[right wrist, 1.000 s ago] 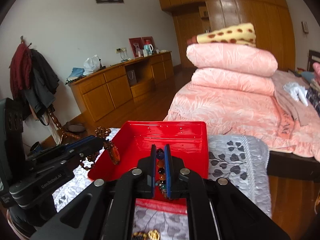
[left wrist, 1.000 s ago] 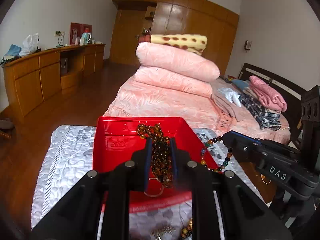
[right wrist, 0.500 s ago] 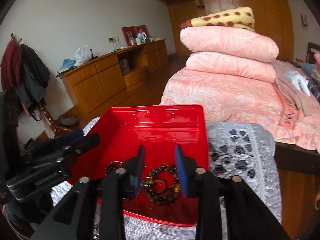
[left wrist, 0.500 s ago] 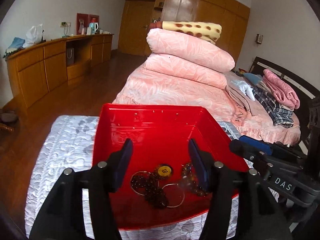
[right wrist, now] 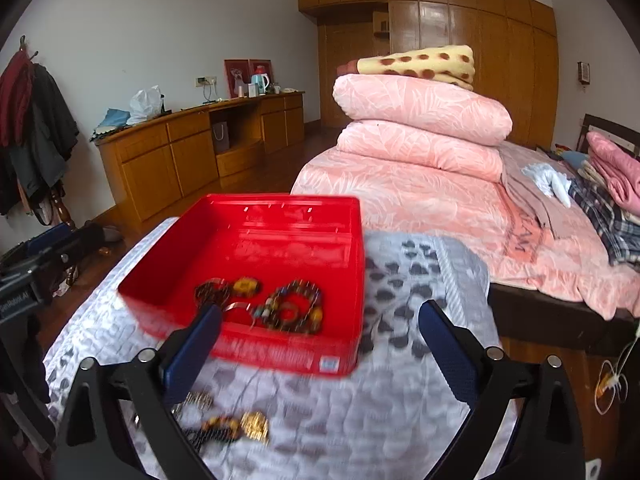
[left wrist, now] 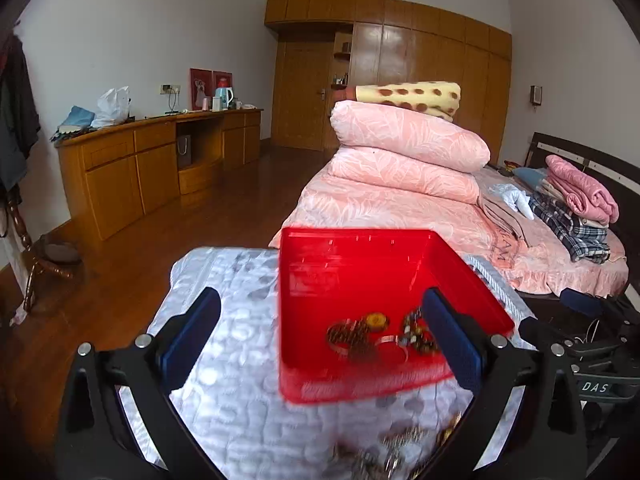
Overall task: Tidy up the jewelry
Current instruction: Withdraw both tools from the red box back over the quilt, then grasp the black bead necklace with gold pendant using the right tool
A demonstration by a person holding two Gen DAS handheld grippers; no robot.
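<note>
A red tray (left wrist: 360,256) (right wrist: 280,216) sits on a grey quilted cloth. Inside it lie a dark bead strand with an amber piece (left wrist: 356,330) (right wrist: 228,290) and a multicoloured bead bracelet (left wrist: 416,330) (right wrist: 294,312). More loose jewelry lies on the cloth in front of the tray (left wrist: 400,452) (right wrist: 232,424). My left gripper (left wrist: 320,336) is open and empty, pulled back above the tray's near edge. My right gripper (right wrist: 320,340) is open and empty, over the tray's near right corner. The other gripper shows at each view's edge (left wrist: 588,360) (right wrist: 24,280).
The cloth-covered table (right wrist: 420,400) ends ahead and to both sides. A bed with stacked pink quilts (left wrist: 404,160) stands beyond it. A wooden cabinet (left wrist: 152,160) lines the left wall. A coat stand (right wrist: 32,128) is at far left.
Both grippers opened and dropped their bead strands into the red tray. Both have since opened wider and drawn back from the tray.
</note>
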